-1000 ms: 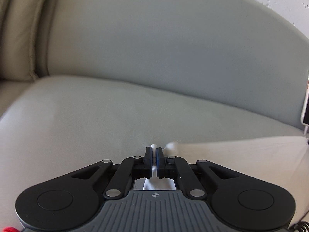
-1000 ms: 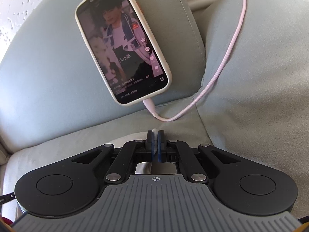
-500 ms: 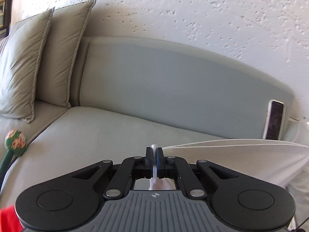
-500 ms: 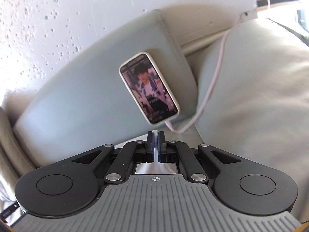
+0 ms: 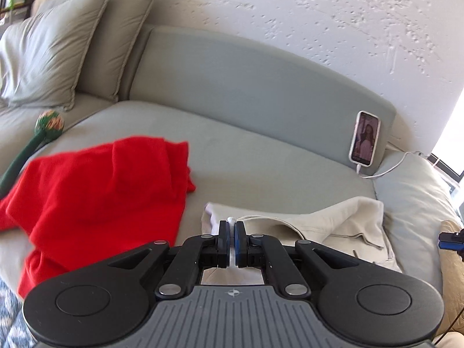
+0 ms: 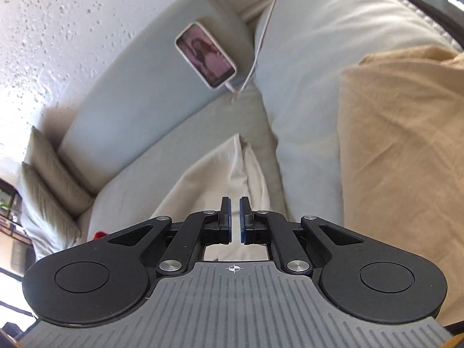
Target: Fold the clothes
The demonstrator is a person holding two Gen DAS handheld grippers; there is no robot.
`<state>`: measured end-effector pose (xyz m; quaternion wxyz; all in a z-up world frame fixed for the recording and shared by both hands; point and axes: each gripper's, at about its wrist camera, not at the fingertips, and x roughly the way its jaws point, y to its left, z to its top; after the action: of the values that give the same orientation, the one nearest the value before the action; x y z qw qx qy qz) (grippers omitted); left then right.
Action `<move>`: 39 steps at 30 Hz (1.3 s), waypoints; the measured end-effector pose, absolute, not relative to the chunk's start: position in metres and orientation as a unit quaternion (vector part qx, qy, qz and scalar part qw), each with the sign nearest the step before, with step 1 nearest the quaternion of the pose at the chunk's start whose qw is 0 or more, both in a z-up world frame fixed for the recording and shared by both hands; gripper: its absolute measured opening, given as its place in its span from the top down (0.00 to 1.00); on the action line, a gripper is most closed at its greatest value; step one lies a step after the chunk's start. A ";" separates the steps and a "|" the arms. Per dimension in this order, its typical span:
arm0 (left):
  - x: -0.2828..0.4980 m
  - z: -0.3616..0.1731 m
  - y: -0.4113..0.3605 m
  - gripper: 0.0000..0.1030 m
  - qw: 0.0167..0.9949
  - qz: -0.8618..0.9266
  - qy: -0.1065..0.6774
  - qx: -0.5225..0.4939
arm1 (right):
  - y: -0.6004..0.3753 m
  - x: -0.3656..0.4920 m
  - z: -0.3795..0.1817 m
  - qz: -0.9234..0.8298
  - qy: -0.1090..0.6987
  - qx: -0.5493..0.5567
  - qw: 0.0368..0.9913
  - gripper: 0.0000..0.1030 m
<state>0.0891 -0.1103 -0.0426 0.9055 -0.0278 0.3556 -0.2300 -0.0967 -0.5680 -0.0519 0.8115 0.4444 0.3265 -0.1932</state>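
A cream garment (image 5: pixel 333 226) lies crumpled on the grey sofa seat (image 5: pixel 261 156), near its right end. My left gripper (image 5: pixel 231 226) is shut on a white edge of that garment at its left side. In the right wrist view the same cream garment (image 6: pixel 208 171) lies below my right gripper (image 6: pixel 235 206), whose jaws stand slightly apart with nothing between them. A red garment (image 5: pixel 95 185) lies spread on the seat to the left of the cream one.
A phone (image 5: pixel 364 138) on a white cable leans against the sofa back; it also shows in the right wrist view (image 6: pixel 206 58). A tan cloth (image 6: pixel 400 145) covers the cushion at the right. Pillows (image 5: pixel 58 49) and a green maraca (image 5: pixel 46 127) lie at the left.
Both grippers have pulled back and up from the sofa back. The right gripper has opened and let go of the cream garment, which has dropped onto the seat. The left stays shut on it.
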 end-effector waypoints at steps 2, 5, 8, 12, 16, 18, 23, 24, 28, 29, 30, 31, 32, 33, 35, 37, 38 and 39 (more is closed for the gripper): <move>0.091 -0.047 -0.110 0.99 0.906 -0.220 0.361 -0.027 | -0.567 -0.090 -0.066 -0.185 0.328 0.465 0.801 0.80; 0.099 -0.051 -0.109 0.99 0.905 -0.214 0.367 -0.035 | -0.572 -0.070 -0.090 -0.175 0.334 0.480 0.792 0.79; 0.105 -0.055 -0.110 0.99 0.902 -0.213 0.373 -0.037 | -0.575 -0.043 -0.113 -0.173 0.350 0.470 0.792 0.79; 0.113 -0.060 -0.110 0.99 0.899 -0.213 0.381 -0.041 | -0.581 -0.009 -0.137 -0.188 0.377 0.443 0.791 0.79; 0.119 -0.063 -0.111 0.99 0.896 -0.214 0.387 -0.045 | -0.585 0.014 -0.153 -0.202 0.410 0.426 0.781 0.78; 0.120 -0.063 -0.111 0.99 0.894 -0.215 0.389 -0.049 | -0.584 0.018 -0.156 -0.199 0.410 0.421 0.784 0.78; 0.124 -0.062 -0.113 0.99 0.895 -0.213 0.389 -0.043 | -0.577 0.020 -0.148 -0.183 0.408 0.406 0.797 0.86; 0.125 -0.060 -0.114 0.99 0.896 -0.213 0.387 -0.041 | -0.575 0.020 -0.144 -0.188 0.410 0.396 0.800 0.98; 0.129 -0.046 -0.118 0.99 0.903 -0.217 0.369 -0.028 | -0.581 0.012 -0.115 -0.216 0.377 0.398 0.808 0.98; 0.129 -0.038 -0.118 0.99 0.906 -0.219 0.362 -0.026 | -0.588 0.007 -0.104 -0.221 0.360 0.421 0.803 0.98; 0.129 -0.030 -0.118 0.99 0.908 -0.224 0.354 -0.025 | -0.594 0.001 -0.093 -0.225 0.342 0.444 0.797 0.98; 0.128 -0.021 -0.117 0.99 0.910 -0.229 0.345 -0.024 | -0.600 -0.005 -0.081 -0.230 0.328 0.461 0.792 0.98; 0.126 -0.012 -0.115 0.99 0.912 -0.234 0.336 -0.022 | -0.604 -0.012 -0.069 -0.234 0.313 0.477 0.787 0.98; 0.124 -0.003 -0.113 0.99 0.914 -0.238 0.328 -0.020 | -0.608 -0.019 -0.056 -0.237 0.303 0.489 0.783 0.98; 0.115 0.012 -0.108 0.99 0.915 -0.250 0.315 -0.014 | -0.612 -0.034 -0.034 -0.240 0.293 0.496 0.781 0.98; 0.100 0.020 -0.102 0.99 0.914 -0.268 0.305 -0.003 | -0.610 -0.050 -0.019 -0.240 0.299 0.491 0.782 0.98; 0.092 0.023 -0.098 0.99 0.912 -0.278 0.301 0.004 | -0.609 -0.058 -0.011 -0.240 0.302 0.489 0.782 0.98; 0.084 0.024 -0.095 0.99 0.911 -0.288 0.296 0.012 | -0.608 -0.067 -0.007 -0.239 0.305 0.489 0.782 0.98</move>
<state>0.0837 -0.0947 0.0243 0.9105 0.0118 0.2962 -0.2882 -0.0671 -0.6078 -0.0074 0.7817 0.4887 0.3051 -0.2390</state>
